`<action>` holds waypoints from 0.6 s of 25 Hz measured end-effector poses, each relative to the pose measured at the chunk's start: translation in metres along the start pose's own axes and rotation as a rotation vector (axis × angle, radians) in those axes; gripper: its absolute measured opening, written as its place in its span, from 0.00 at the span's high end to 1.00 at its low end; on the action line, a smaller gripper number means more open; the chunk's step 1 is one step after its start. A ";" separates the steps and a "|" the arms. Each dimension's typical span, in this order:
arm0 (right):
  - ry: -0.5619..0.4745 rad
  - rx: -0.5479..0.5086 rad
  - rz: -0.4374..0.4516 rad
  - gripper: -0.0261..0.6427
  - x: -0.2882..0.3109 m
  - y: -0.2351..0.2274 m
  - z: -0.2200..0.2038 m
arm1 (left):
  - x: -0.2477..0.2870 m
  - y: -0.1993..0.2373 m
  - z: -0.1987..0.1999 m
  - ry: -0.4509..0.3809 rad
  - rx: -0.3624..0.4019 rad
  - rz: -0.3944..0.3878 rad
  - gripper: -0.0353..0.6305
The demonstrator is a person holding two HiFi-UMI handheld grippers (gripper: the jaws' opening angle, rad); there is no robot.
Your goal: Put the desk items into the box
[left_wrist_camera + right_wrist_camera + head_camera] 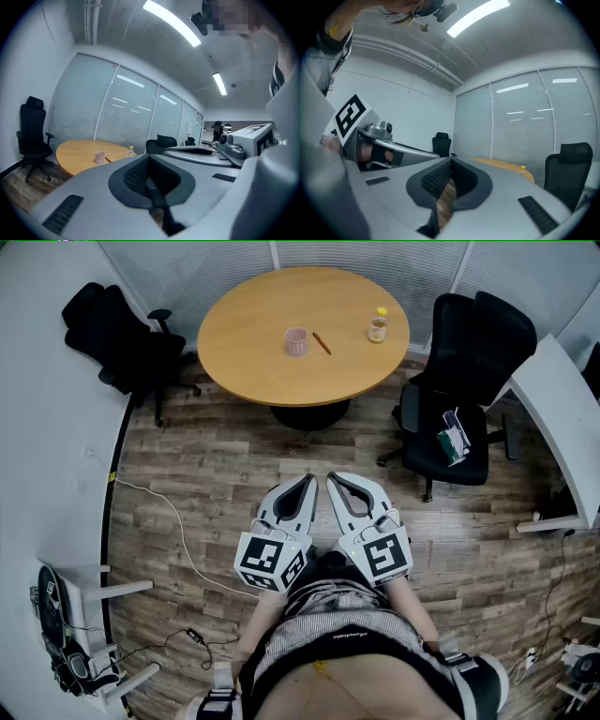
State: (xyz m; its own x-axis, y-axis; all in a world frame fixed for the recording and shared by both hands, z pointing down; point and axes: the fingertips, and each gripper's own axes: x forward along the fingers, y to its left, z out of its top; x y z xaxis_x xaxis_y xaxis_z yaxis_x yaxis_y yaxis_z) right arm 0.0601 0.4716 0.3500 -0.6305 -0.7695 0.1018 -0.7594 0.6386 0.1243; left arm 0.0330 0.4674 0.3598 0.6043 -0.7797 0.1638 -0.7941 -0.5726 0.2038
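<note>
Closest in, a person's torso [337, 652] in a grey patterned top fills the bottom of the head view. Just ahead of it, over the plank floor [216, 474], the left gripper [306, 482] and right gripper [335, 482] sit side by side, noses toward 12 o'clock. Both sets of fingers are clenched tip to tip with nothing between them, so I'd call the task not yet begun.

Up at 12 o'clock, well apart from the grippers, stands the round table [253, 343], smooth honey-coloured wood. On it we have a small pink ribbed cup [296, 341], a slim pencil [322, 343] just beside it on its 3 o'clock side, and toward 1 o'clock a little clear bottle [378, 325] with a yellow cap. And the box? No view shows it (worth locating first).

To do this well, I'd step in close and spread the fingers before reaching. The cup wants a grip across its ribbed wall rather than its rim. The pencil lies flat and thin, so pinch it low at mid-length. The bottle looks slick and round, so square the fingers on its body.
</note>
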 end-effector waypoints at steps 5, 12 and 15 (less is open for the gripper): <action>-0.042 0.027 0.005 0.93 -0.009 -0.005 0.001 | 0.003 -0.010 -0.002 -0.008 0.001 -0.001 0.95; -0.028 0.077 0.048 0.93 -0.007 -0.007 -0.008 | 0.003 -0.011 -0.009 -0.004 -0.017 0.012 0.95; -0.032 0.072 0.055 0.93 0.001 -0.005 -0.008 | 0.005 -0.001 -0.011 0.001 -0.027 0.019 0.95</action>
State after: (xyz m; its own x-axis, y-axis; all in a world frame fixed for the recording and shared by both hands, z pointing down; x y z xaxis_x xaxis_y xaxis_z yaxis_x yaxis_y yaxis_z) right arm 0.0646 0.4673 0.3575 -0.6756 -0.7335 0.0747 -0.7322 0.6793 0.0485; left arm 0.0378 0.4671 0.3709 0.5896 -0.7900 0.1684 -0.8031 -0.5511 0.2265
